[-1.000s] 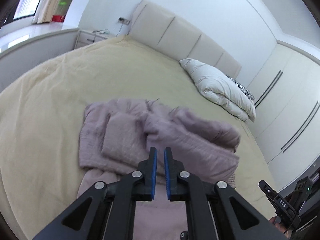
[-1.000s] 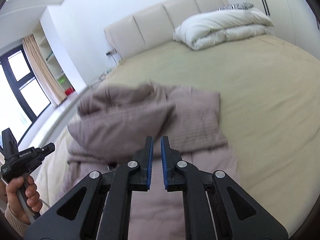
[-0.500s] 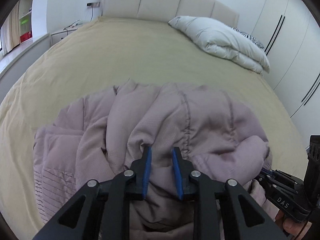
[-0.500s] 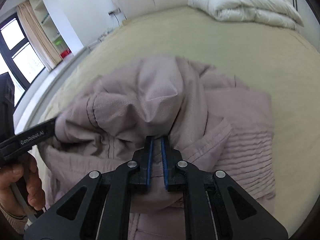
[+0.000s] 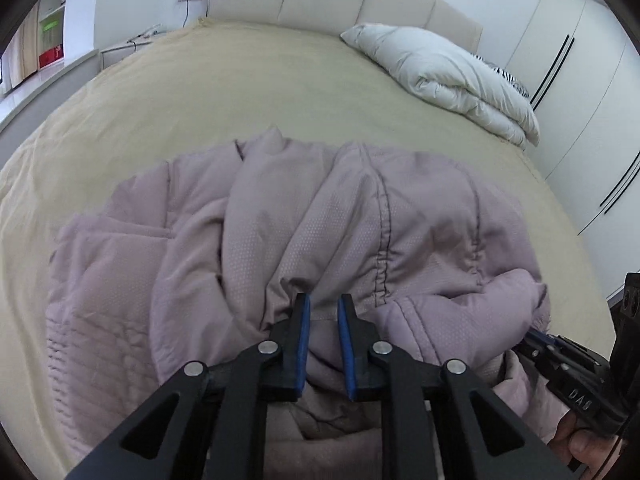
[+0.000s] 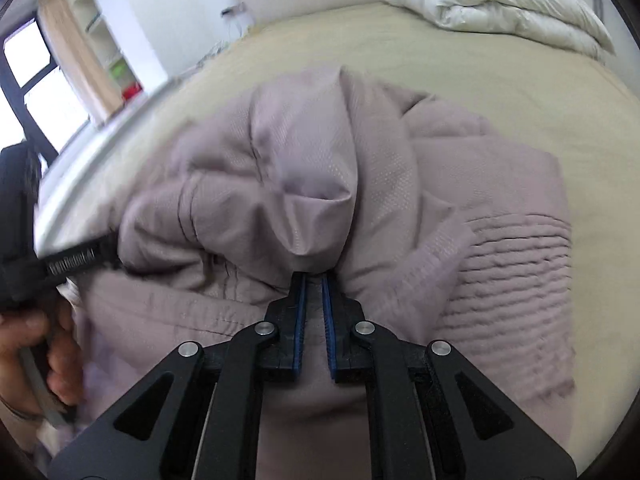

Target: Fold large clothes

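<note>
Two hand-held grippers work a mauve padded garment on a bed, both pointing steeply down at the near edge of the mattress. The left gripper has its blue-padded fingers a little apart and closing; a fold of cloth lies between them, though the pads do not look pressed on it. The right gripper has its fingers nearly together, pinching a thin gathered edge of the same garment. From the left camera the right gripper shows at the frame's right edge, in a hand, with its tip buried in the fabric.

The garment lies bunched across the near half of the bed, its upper part heaped forward over the lower, with a ribbed hem spread flat toward the bed's right side. The fold looks only part done: the doubled layer is lumpy and not squared. To do it well, both grips likely need to hold matching points on one edge, so the left fingers should close fully before anything is drawn or smoothed, and the two hands should travel together to keep the crease straight.

Beyond the garment the tan cover runs bare to the headboard, leaving ample room. A folded white duvet sits at the far right corner, well apart. A bedside unit stands past the far left corner. Nothing obstructs the work except the garment's own bulk.
</note>
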